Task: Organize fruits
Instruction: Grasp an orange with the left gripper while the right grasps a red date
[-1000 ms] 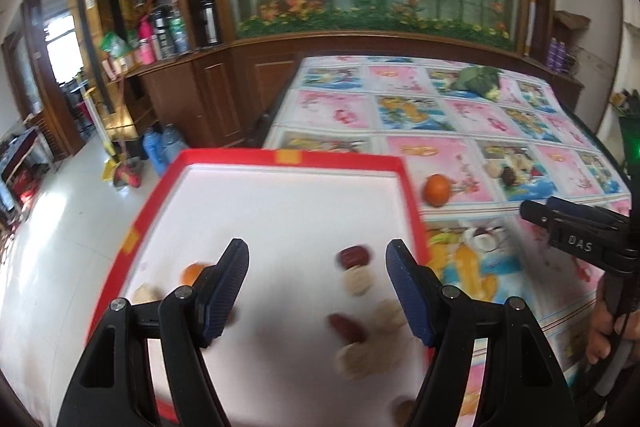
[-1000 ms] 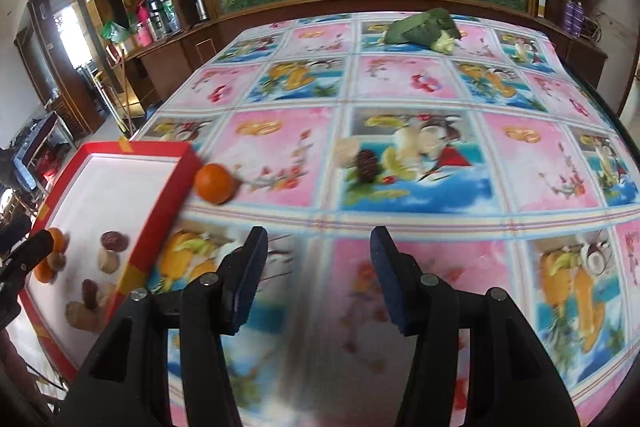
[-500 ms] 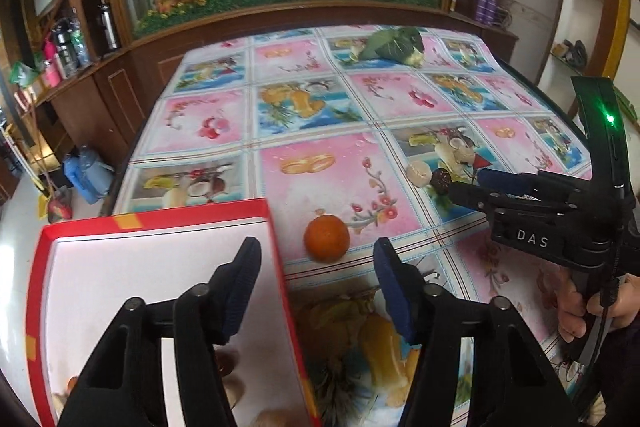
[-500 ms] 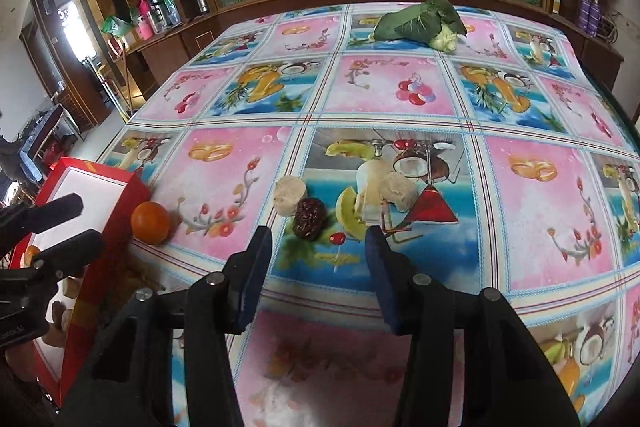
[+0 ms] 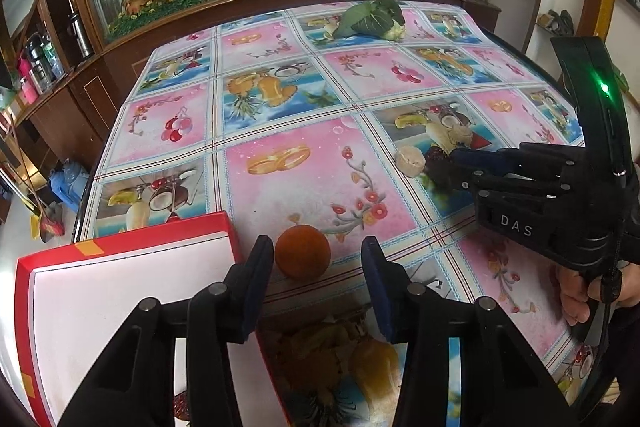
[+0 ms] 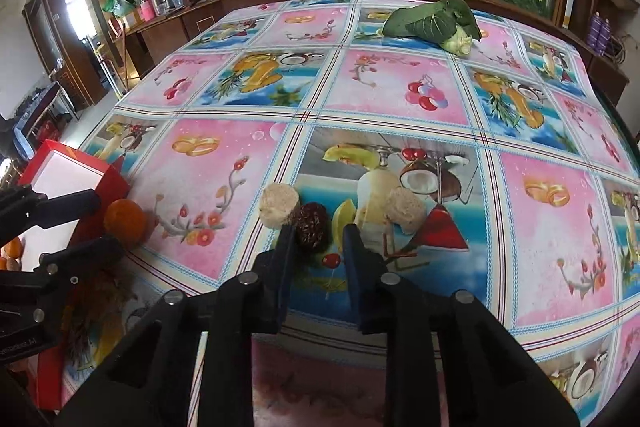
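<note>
An orange (image 5: 303, 251) (image 6: 125, 222) lies on the fruit-print tablecloth just right of the red-rimmed white tray (image 5: 120, 291) (image 6: 68, 179). My left gripper (image 5: 318, 259) (image 6: 76, 223) is open, its tips either side of the orange without touching it. A dark red wrinkled date (image 6: 311, 223) (image 5: 438, 163) lies between two pale round pieces (image 6: 279, 205) (image 6: 405, 209). My right gripper (image 6: 318, 245) (image 5: 460, 167) is open, tips flanking the near end of the date. More small fruits (image 6: 10, 253) lie in the tray at the left edge.
A leafy green vegetable (image 5: 372, 19) (image 6: 434, 21) lies at the far side of the table. A wooden cabinet with a flower display stands behind it. A hand (image 5: 580, 287) holds the right gripper's handle. The table edge drops to the floor on the left.
The left gripper swung right from over the tray and closed in on the orange. The right gripper advanced to the date, its jaws a little narrower.
</note>
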### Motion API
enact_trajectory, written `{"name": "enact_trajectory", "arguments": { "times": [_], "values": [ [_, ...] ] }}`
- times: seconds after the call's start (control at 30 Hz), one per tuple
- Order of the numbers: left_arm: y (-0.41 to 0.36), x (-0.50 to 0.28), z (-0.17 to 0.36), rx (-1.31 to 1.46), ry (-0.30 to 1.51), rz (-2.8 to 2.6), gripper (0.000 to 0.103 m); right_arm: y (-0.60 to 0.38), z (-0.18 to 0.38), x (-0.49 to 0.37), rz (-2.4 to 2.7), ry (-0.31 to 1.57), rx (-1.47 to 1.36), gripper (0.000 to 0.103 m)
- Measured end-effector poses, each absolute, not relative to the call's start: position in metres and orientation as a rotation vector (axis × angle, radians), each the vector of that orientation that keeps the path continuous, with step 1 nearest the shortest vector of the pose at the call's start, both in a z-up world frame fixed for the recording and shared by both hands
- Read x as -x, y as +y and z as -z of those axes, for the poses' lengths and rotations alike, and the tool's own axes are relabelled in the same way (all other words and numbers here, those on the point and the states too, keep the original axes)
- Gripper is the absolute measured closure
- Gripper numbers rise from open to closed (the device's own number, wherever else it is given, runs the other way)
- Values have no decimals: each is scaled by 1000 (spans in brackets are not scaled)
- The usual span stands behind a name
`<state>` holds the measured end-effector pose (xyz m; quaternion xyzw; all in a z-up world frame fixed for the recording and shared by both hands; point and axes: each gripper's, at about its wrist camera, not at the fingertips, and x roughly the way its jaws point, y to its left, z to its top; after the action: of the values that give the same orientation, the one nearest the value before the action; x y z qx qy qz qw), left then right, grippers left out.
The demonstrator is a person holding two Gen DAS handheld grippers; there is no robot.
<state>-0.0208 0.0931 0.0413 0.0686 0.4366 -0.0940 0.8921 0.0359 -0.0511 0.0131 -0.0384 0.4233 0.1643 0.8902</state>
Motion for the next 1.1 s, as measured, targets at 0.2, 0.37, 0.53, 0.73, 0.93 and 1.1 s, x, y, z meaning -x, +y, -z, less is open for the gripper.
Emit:
{"name": "enact_trajectory", "arguments": {
  "times": [0.2,0.37,0.53,0.73,0.93,1.1],
  "values": [
    [93,14,-39,-136,919,186,61,-58,-14,-39,-353,890,48,85],
    [88,12,-39,-139,920,178,63,-71,-19,-41,-387,906,-34,85],
    [85,9,-37,-150,919,140,63,-87,-32,-39,-394,887,-102,85],
    [89,2,-33,-159,935,79,63,-114,-51,-33,-370,833,-170,85],
    [90,-3,-28,-177,966,42,68,-127,-51,-34,-342,834,-214,85],
    [95,-4,-28,-122,974,60,72,-123,-49,-33,-347,837,-198,85]
  ]
}}
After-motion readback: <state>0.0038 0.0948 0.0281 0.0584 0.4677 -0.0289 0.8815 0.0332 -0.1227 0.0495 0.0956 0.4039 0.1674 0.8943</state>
